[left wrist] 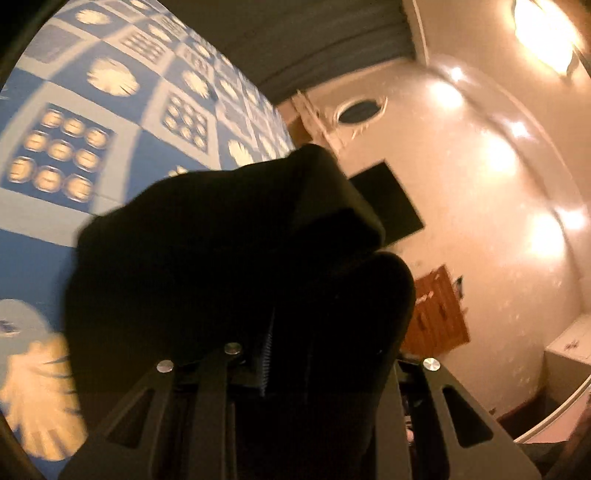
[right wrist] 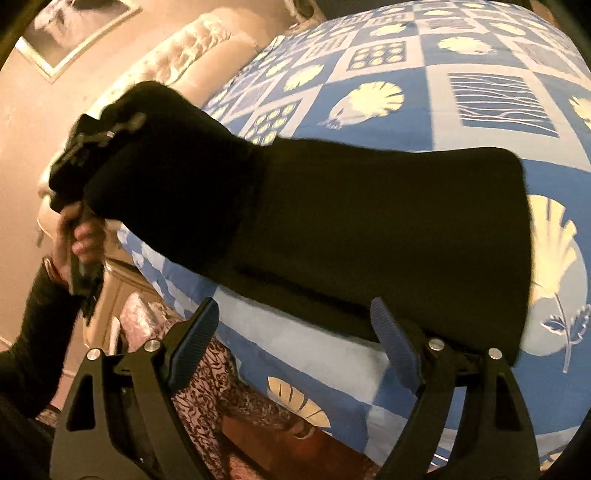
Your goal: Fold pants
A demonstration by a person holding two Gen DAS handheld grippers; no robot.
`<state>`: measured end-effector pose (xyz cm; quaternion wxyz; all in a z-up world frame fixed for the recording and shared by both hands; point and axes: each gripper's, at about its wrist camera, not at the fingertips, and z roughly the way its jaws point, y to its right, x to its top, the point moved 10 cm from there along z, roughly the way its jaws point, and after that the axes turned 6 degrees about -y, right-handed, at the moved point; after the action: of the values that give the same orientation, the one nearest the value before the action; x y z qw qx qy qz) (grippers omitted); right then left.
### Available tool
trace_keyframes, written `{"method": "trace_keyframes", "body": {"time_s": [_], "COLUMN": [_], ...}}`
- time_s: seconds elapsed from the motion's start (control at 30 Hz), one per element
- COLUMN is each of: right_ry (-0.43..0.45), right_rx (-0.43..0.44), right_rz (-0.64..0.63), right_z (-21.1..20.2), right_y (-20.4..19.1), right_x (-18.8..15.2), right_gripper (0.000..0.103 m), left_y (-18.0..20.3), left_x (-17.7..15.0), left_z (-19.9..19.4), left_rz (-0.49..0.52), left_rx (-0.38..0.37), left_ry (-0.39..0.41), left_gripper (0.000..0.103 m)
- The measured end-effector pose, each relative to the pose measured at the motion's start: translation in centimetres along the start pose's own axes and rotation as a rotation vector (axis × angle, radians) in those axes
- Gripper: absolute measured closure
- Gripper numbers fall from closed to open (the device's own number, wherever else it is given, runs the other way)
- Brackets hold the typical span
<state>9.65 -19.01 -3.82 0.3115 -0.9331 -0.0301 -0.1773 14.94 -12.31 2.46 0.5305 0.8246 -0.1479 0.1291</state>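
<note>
The black pants [right wrist: 369, 236] lie partly folded on the blue shell-print bedspread [right wrist: 461, 92], one end lifted toward the left. My left gripper [left wrist: 266, 332] is shut on that lifted end of the pants [left wrist: 221, 251], which bunches over the fingers and hides the tips. It also shows in the right wrist view [right wrist: 92, 147], held in a hand above the bed's edge. My right gripper [right wrist: 291, 339] is open and empty, its blue pads [right wrist: 391, 339] spread just in front of the pants' near edge.
The bed's front edge [right wrist: 295, 384] drops to a patterned rug [right wrist: 207, 387]. A cushioned headboard [right wrist: 199, 48] and framed picture [right wrist: 74, 26] are at the upper left. The left wrist view shows a cream wall with a dark panel [left wrist: 391, 199] and wooden furniture [left wrist: 439, 314].
</note>
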Motion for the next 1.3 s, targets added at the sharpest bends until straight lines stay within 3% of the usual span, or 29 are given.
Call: {"method": "trace_keyframes", "body": {"time_s": [0.1, 0.23, 0.4, 0.47, 0.57, 0.7, 0.8, 0.87, 0.97, 1.1, 1.23, 1.3], "right_ry": [0.039, 0.084, 0.146, 0.165, 0.181, 0.191, 0.178, 0.167, 0.145, 0.109, 0.071, 0.052], "right_rx": [0.032, 0.065, 0.109, 0.103, 0.102, 0.112, 0.12, 0.131, 0.12, 0.087, 0.134, 0.112], "right_rz": [0.041, 0.094, 0.201, 0.221, 0.238, 0.26, 0.261, 0.261, 0.241, 0.271, 0.332, 0.328], "right_z": [-1.6, -3.1, -4.6, -4.9, -5.4, -5.5, -5.1, -5.0, -4.2, -2.3, 0.1, 1.2], "right_y": [1.3, 3.0, 5.8, 6.5, 7.2, 7.5, 7.5, 7.4, 7.0, 7.6, 7.4, 6.9], "right_x": [0.5, 1.4, 2.2, 2.3, 2.5, 2.5, 2.4, 2.2, 2.8, 3.8, 4.0, 4.2], "right_gripper": [0.019, 0.018, 0.018, 0.018, 0.018, 0.018, 0.018, 0.018, 0.017, 0.017, 0.016, 0.009], "left_y": [0.2, -1.0, -2.5, -2.4, -1.7, -0.5, -0.3, -0.9, -2.6, -6.8, -9.5, -10.4], "left_x": [-1.1, -2.6, -5.3, -5.9, -5.7, -5.8, -4.5, -4.3, -3.9, -3.8, -4.0, -4.0], "left_z": [5.0, 11.0, 15.9, 16.8, 17.1, 16.2, 14.1, 11.2, 6.4, 1.3, -0.9, -0.9], "left_rz": [0.012, 0.049, 0.1, 0.111, 0.119, 0.144, 0.171, 0.197, 0.218, 0.137, 0.031, -0.002], "left_rx": [0.044, 0.162, 0.307, 0.307, 0.284, 0.279, 0.327, 0.414, 0.556, 0.664, 0.646, 0.638], "left_ry": [-0.064, -0.155, -0.221, -0.212, -0.189, -0.155, -0.097, -0.048, 0.049, 0.115, 0.16, 0.155], "left_gripper": [0.079, 0.078, 0.054, 0.038, 0.03, 0.029, 0.029, 0.021, 0.018, 0.018, 0.018, 0.018]}}
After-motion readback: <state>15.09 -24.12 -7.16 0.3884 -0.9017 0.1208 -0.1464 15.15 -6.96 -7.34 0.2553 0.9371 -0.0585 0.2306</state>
